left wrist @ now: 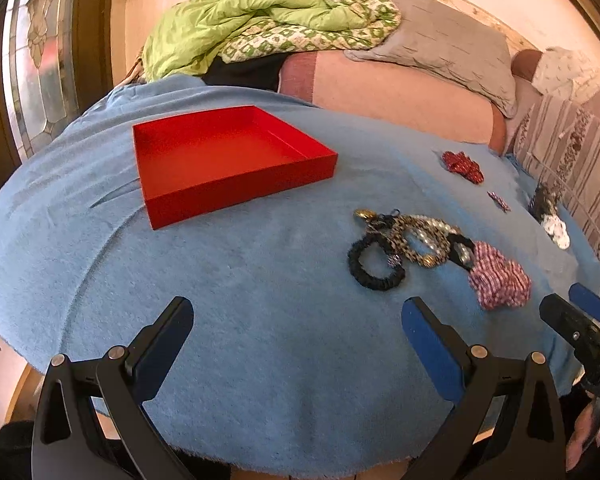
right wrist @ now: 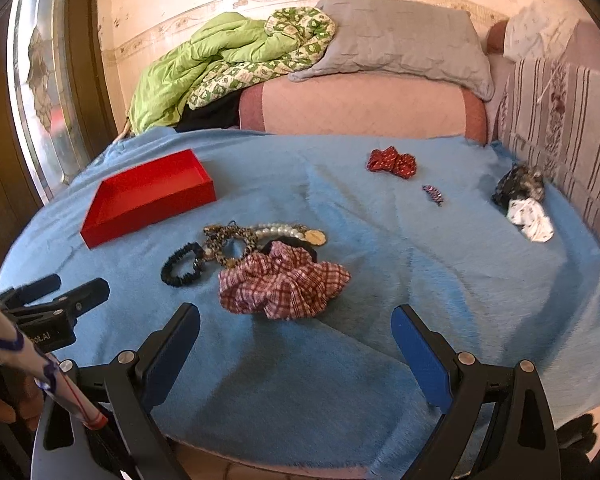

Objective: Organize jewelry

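A shallow red cardboard tray sits with nothing inside it on the blue fleece blanket. Near it lies a tangled heap of pearl and leopard-print jewelry, touching a red-checked fabric scrunchie. The left gripper and right gripper hover with jaws spread wide, holding nothing.

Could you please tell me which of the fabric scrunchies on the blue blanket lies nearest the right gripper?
The red-and-white checked scrunchie, directly ahead of the open right gripper; the black one and red one lie farther off.

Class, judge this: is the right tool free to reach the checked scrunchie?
Probably yes: the right tool is open, and the checked scrunchie lies just ahead with only bare blanket between.
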{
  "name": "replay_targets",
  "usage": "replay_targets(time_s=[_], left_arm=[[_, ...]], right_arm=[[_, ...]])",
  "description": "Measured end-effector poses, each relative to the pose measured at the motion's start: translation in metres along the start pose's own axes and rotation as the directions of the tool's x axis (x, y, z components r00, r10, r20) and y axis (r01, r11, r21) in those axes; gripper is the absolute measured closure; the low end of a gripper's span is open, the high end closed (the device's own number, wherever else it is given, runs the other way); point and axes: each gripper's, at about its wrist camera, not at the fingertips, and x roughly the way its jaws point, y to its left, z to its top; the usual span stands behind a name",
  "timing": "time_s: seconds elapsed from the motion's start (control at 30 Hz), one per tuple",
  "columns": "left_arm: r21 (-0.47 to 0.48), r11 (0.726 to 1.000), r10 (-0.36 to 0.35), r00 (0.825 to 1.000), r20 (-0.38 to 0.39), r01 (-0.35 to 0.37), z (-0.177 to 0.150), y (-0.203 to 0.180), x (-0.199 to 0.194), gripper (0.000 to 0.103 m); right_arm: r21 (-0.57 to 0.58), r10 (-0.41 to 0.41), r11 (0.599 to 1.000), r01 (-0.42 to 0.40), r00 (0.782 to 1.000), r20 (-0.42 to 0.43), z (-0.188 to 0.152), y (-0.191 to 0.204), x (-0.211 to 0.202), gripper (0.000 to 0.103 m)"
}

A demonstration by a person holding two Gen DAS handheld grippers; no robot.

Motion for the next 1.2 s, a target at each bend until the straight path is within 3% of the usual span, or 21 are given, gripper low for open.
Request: replay_targets(time_s=[0.1,0.17,0.27,0.37,0.43,0.53,0.63,0.73,0.8,0.93,1.03,1.07,1.13,1.17,1.2], left_arm=[[-0.016,1.0,0.003,1.0,0.001,-0.003,0.003,0.007,0.002,0.0],[-0.026,1.0,0.0,1.0,-0.003,0.0,0.005,0.009,0.004,0.0],[-0.029,1.0,-0.009,1.0,-0.013,0.008,0.007,0.01,0.007,0.0],[-0.024,1.0,-0.018,1.0,-0.018,0.017,0.009,0.009,0.011,0.0],[-0.015,0.999,-0.029,0.999,-0.027,0.029,0.011,0.006,0.014,0.0],[0.013,0.998,-0.055,0.998,-0.039,0.056,0.017,-0.002,0.021,0.0],[0.05,0.995,-0.082,0.995,-0.06,0.085,0.026,-0.016,0.032,0.002],[0.077,0.99,-0.109,0.987,-0.116,0.118,0.033,-0.031,0.054,0.017],[0.077,0.991,-0.095,0.983,-0.156,0.108,0.035,-0.034,0.07,0.039],[0.073,0.993,-0.08,0.976,-0.202,0.096,0.035,-0.036,0.092,0.042],[0.116,0.991,-0.049,0.978,-0.202,0.074,0.034,-0.042,0.101,0.042],[0.146,0.988,-0.03,0.98,-0.197,0.06,0.033,-0.045,0.103,0.046],[0.185,0.982,0.005,0.986,-0.169,0.027,0.033,-0.048,0.103,0.071],[0.196,0.98,0.011,0.987,-0.16,0.021,0.033,-0.048,0.101,0.096],[0.196,0.98,0.008,0.988,-0.156,0.023,0.033,-0.046,0.1,0.097]], right_arm=[[0.041,0.063,0.997,-0.062,0.998,-0.028,0.009,-0.001,0.014,0.006],[0.142,0.135,0.982,-0.127,0.99,-0.049,0.015,-0.007,0.025,0.006],[0.216,0.163,0.967,-0.134,0.979,-0.122,0.018,-0.014,0.054,0.012],[0.268,0.172,0.957,-0.114,0.964,-0.203,0.012,-0.022,0.075,0.026],[0.316,0.199,0.941,-0.12,0.953,-0.23,0.007,-0.028,0.082,0.066],[0.311,0.181,0.944,-0.112,0.963,-0.201,0.007,-0.036,0.077,0.079],[0.289,0.145,0.952,-0.105,0.982,-0.122,0.014,-0.043,0.063,0.08],[0.305,0.139,0.947,-0.105,0.986,-0.092,0.017,-0.053,0.056,0.08],[0.309,0.137,0.946,-0.102,0.986,-0.093,0.016,-0.056,0.053,0.08],[0.295,0.155,0.947,-0.13,0.986,-0.063,0.018,-0.056,0.05,0.08],[0.273,0.152,0.953,-0.13,0.987,-0.061,0.018,-0.054,0.049,0.079],[0.264,0.15,0.956,-0.129,0.987,-0.061,0.018,-0.053,0.048,0.079],[0.254,0.156,0.958,-0.135,0.986,-0.063,0.019,-0.051,0.049,0.079],[0.25,0.159,0.958,-0.139,0.985,-0.063,0.019,-0.05,0.049,0.079],[0.243,0.16,0.96,-0.14,0.985,-0.063,0.019,-0.049,0.048,0.079]])
